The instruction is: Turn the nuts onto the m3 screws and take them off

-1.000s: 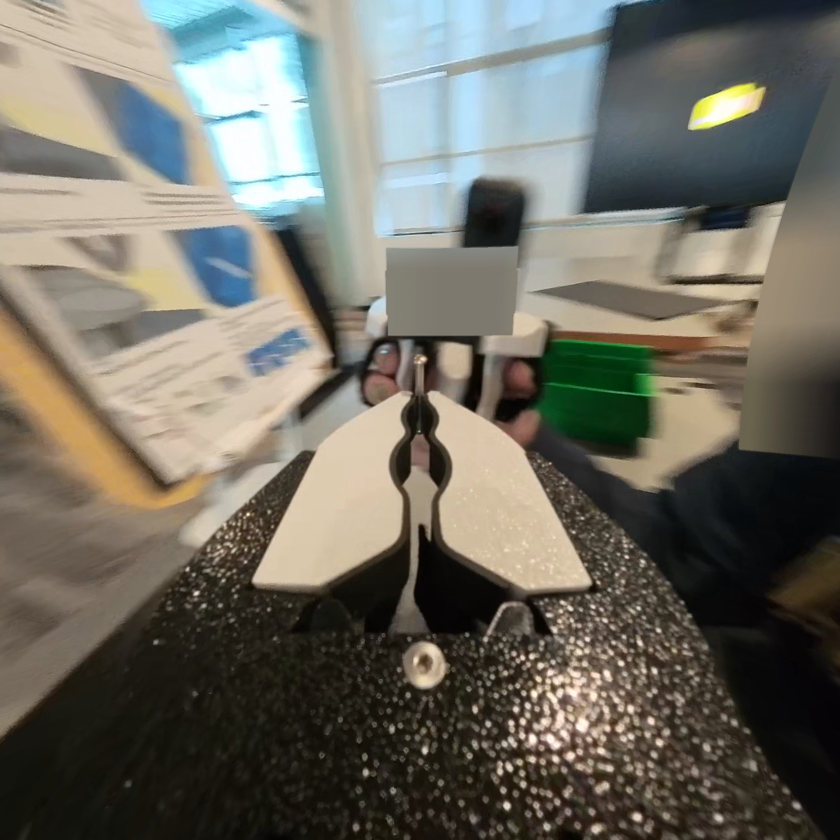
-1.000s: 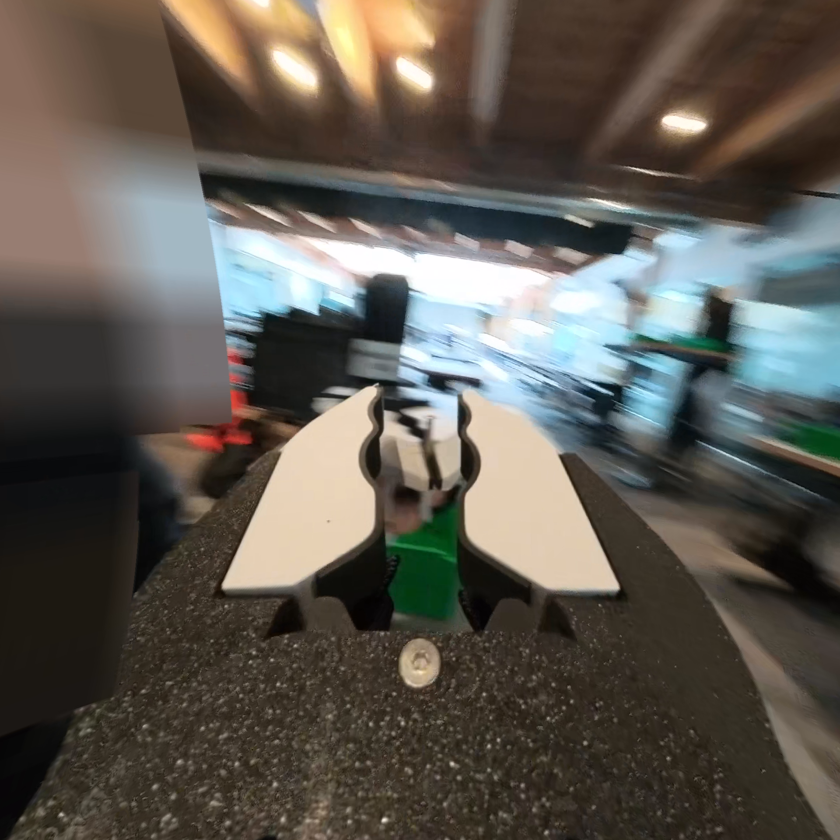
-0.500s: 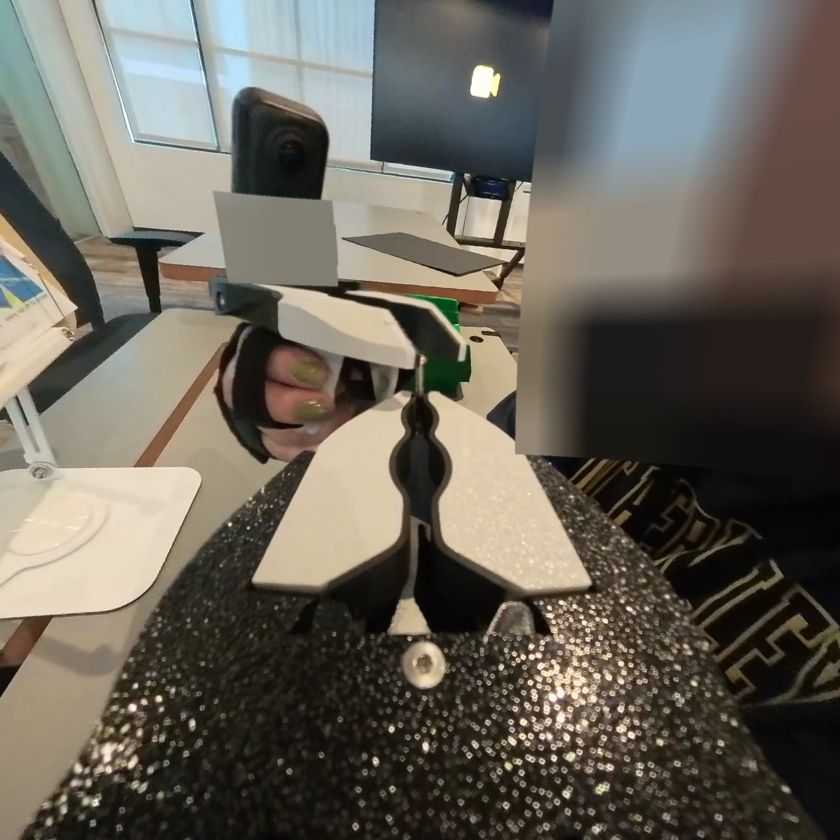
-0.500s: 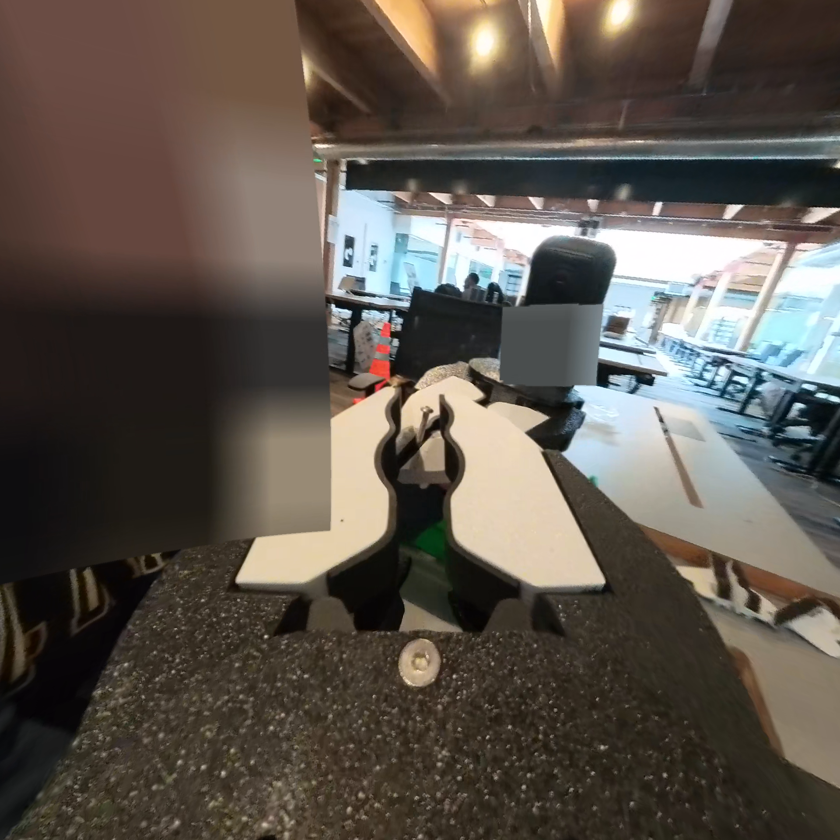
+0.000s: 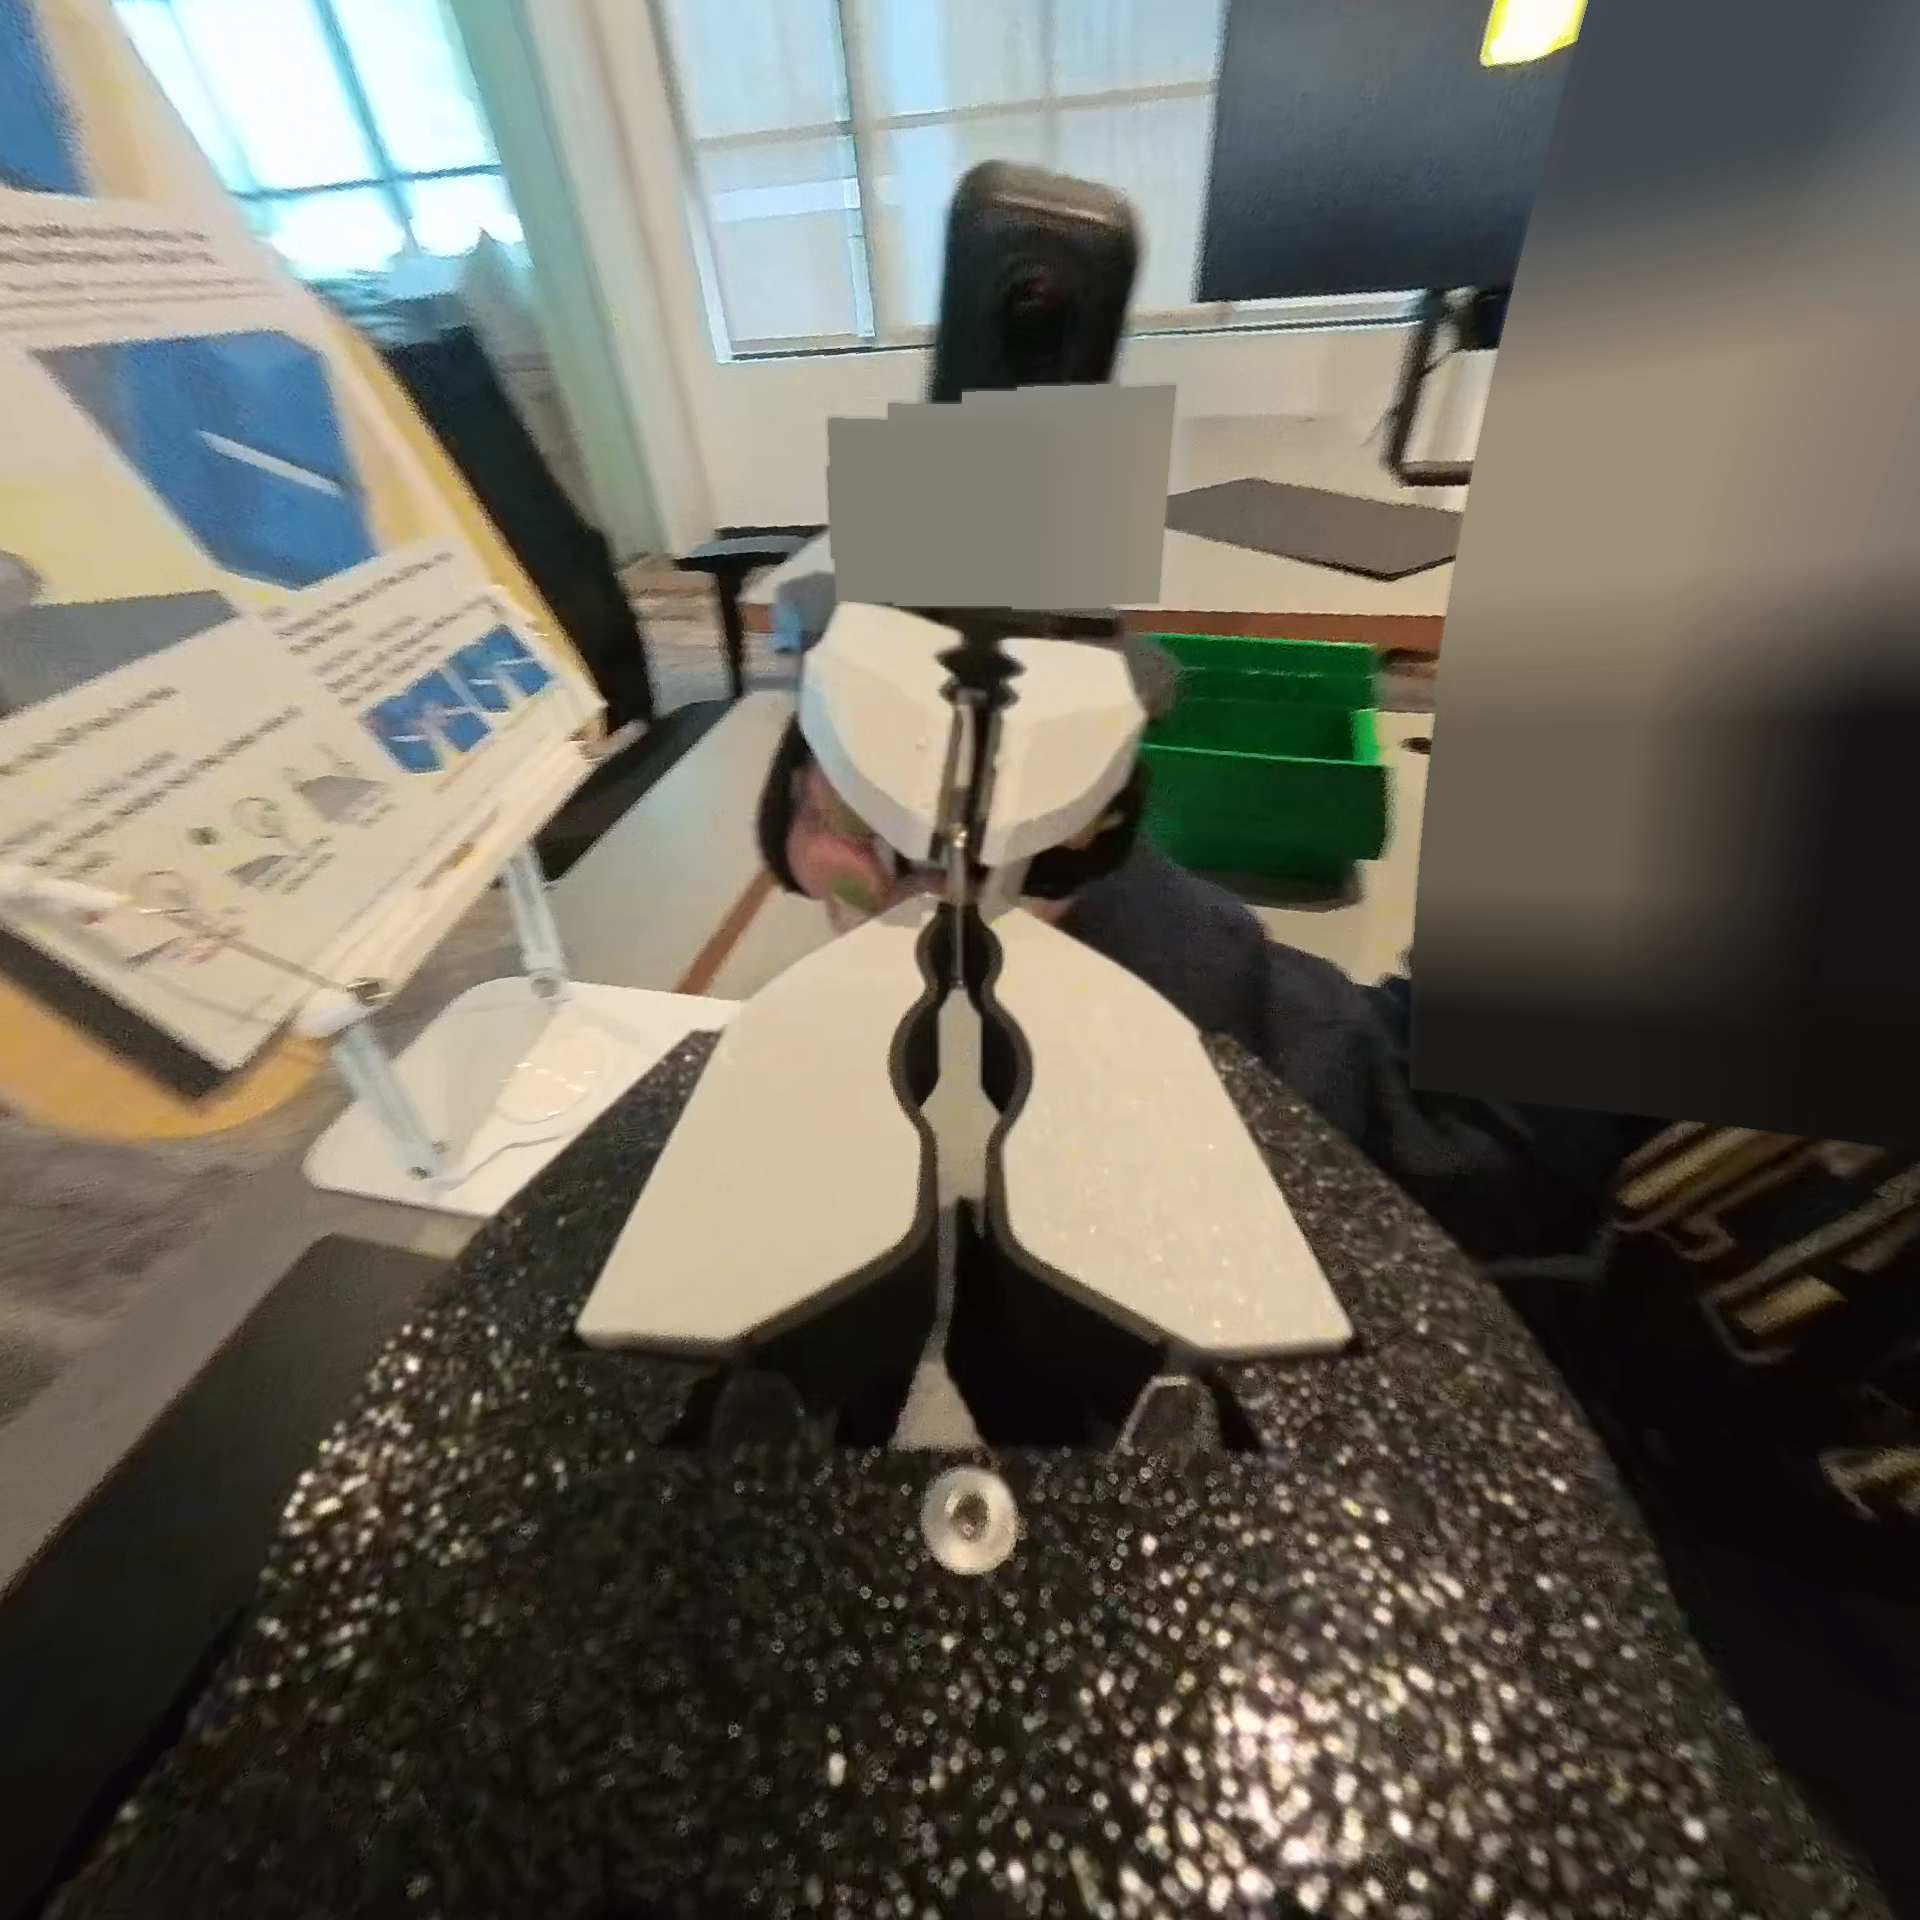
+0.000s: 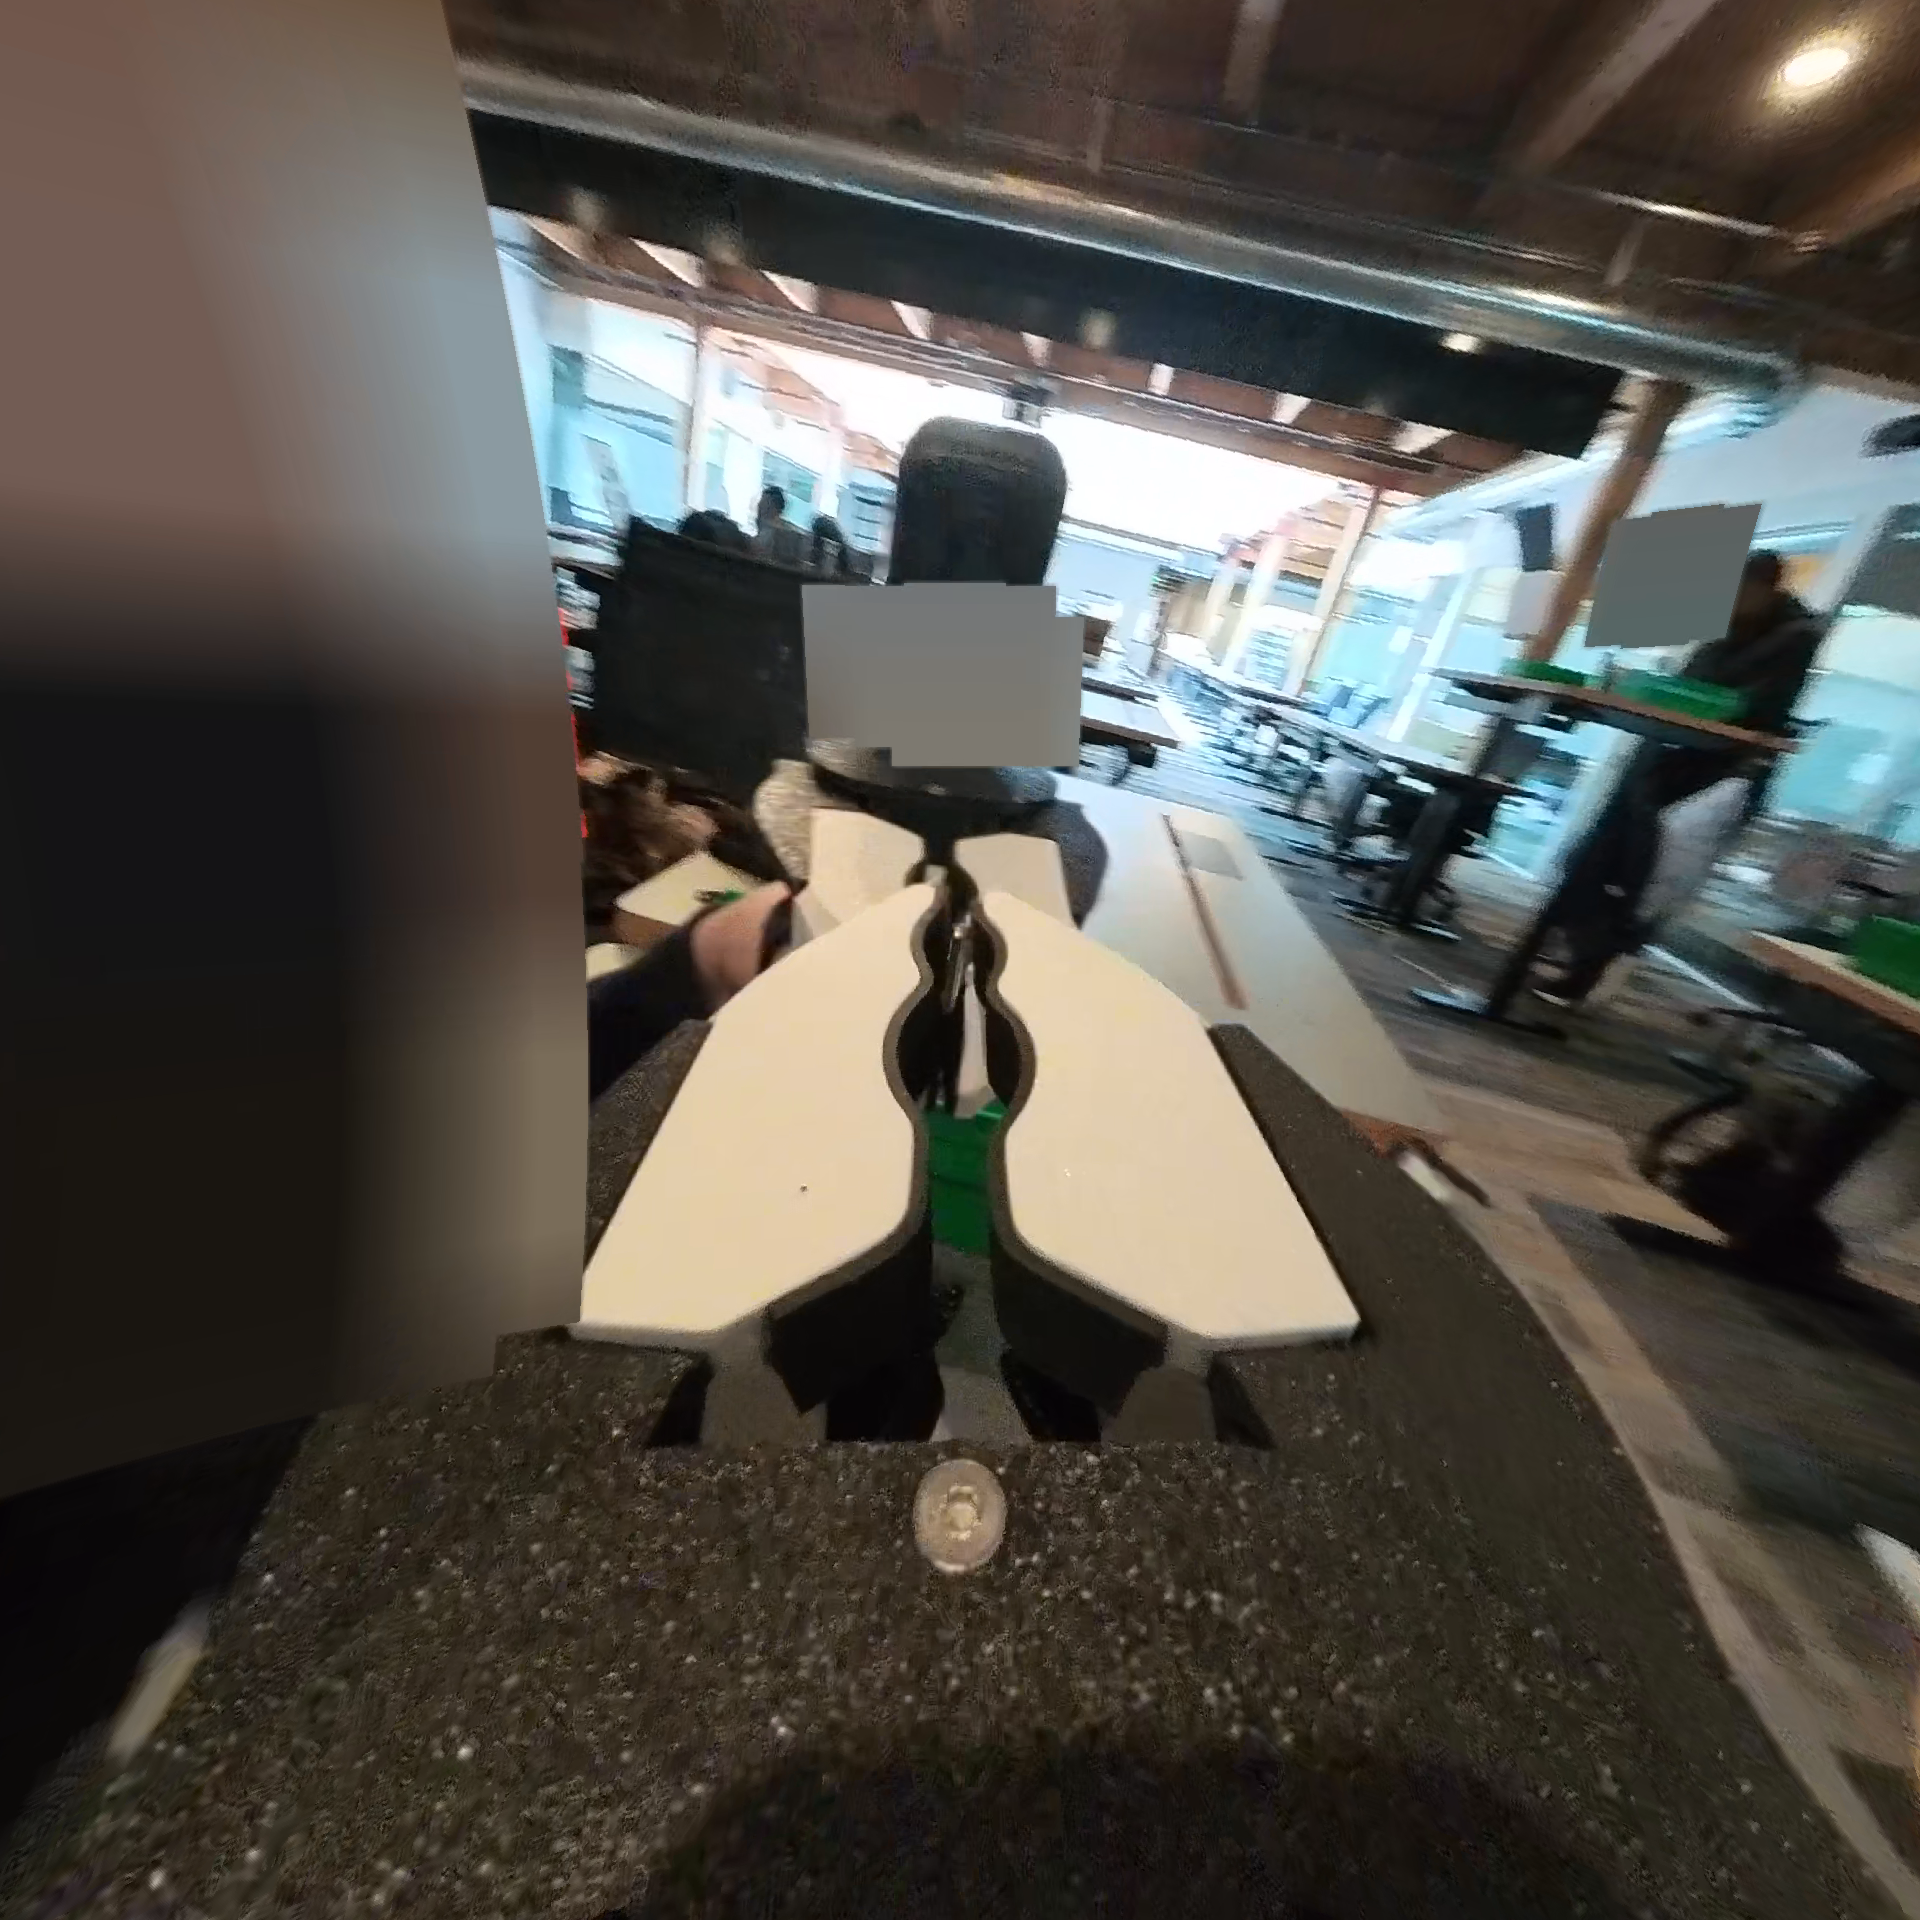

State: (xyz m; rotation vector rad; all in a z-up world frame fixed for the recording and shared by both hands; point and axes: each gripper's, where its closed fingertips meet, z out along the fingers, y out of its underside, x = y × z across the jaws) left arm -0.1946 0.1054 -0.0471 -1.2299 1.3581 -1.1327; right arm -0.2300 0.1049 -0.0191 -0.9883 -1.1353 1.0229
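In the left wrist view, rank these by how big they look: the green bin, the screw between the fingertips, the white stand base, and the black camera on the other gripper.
Largest to smallest, as they look:
1. white stand base and green bin, too close to rank
2. black camera
3. screw, by far the smallest

Nearness differs, so true sizes are unsure.

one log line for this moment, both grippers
left gripper: shut on screw | right gripper: closed at the screw's far end, nut not discernible | grippers tip to tip, in air | green bin: behind
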